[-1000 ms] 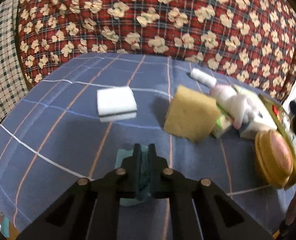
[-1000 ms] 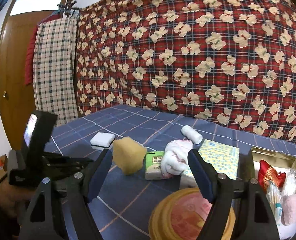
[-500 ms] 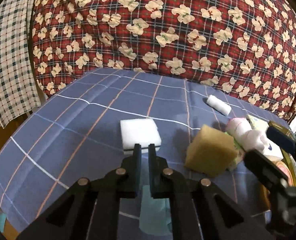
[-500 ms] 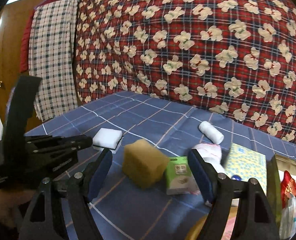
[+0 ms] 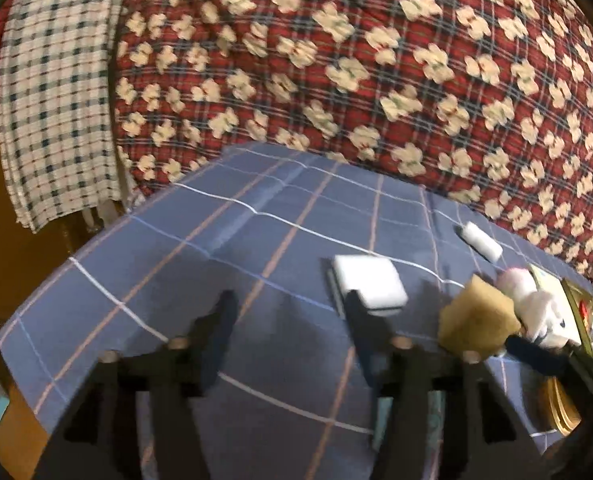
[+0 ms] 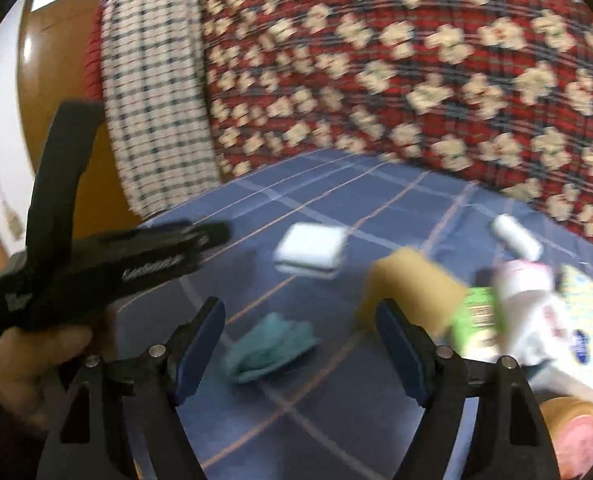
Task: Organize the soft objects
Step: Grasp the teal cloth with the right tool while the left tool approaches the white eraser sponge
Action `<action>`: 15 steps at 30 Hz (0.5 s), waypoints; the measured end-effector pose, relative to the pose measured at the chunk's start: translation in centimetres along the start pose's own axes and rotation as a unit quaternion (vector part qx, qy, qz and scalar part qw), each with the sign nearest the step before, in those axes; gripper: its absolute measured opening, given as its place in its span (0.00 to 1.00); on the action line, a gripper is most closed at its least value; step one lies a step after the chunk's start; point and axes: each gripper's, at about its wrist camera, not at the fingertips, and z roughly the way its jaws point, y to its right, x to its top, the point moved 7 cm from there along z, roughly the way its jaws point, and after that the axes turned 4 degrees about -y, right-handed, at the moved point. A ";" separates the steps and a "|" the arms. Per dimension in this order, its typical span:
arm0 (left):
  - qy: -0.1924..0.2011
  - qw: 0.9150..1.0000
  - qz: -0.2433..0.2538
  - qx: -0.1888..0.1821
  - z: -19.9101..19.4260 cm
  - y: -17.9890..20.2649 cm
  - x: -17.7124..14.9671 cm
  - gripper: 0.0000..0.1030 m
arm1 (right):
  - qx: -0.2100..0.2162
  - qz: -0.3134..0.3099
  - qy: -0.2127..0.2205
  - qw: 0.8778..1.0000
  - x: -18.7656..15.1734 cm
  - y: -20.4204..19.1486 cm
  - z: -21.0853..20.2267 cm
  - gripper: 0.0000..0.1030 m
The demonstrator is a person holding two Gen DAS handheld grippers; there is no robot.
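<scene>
— Teal cloth [image 6: 270, 346], crumpled on the blue checked table [image 6: 336, 420], low in the right wrist view at 6 o'clock. Gripped by anything?

— By nothing. Touching neither claw. Lying just ahead of the right claw [image 6: 300, 328], which gapes wide and empty. Same for the left claw [image 5: 290, 320]: spread apart, holding nothing, hovering at 9 o'clock of the cloth.

— Step in hand, then?

— Probably between picks: one soft thing lying apart at the near side, and choosing the next. Hard to say more through so much blur.

— Candidates?

— White sponge [image 5: 368, 284] at 12 o'clock from the cloth, flat and alone. Yellow sponge [image 5: 476, 320] at 2 o'clock, tilted, close against a green box [image 6: 480, 312] and a white plush toy [image 5: 532, 300]. White roll [image 5: 482, 240] farther off, toward 1 o'clock.

— Next move?

— Likely a reach for the white sponge with the left claw, judging by one finger overlapping its near edge in the left wrist view. Calls for shifting toward 2 o'clock, centring a finger on either side, lowering to the table, then closing gently. Soft foam, easily squashed or nudged away.
</scene>
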 end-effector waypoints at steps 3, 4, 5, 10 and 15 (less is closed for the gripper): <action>0.006 1.000 -0.006 0.003 -0.6 -0.7 0.1 0.63 | 0.010 -0.016 -0.024 1.000 -0.6 -1.6 1.3 0.77; 0.007 1.000 -0.006 0.004 -0.7 -0.9 0.1 0.64 | 0.008 -0.020 -0.039 0.999 -1.0 -1.9 2.1 0.77; 0.009 1.000 -0.007 0.006 -0.8 -1.1 0.2 0.65 | 0.010 -0.020 -0.049 0.999 -1.2 -2.0 2.6 0.77; 0.008 1.000 -0.006 0.008 -0.8 -1.3 0.0 0.70 | 0.015 -0.023 -0.096 0.995 -2.2 -2.3 4.5 0.56; 0.002 1.000 -0.005 0.007 -0.6 -1.3 -0.7 0.70 | 0.028 -0.012 -0.132 0.991 -2.9 -2.2 5.7 0.45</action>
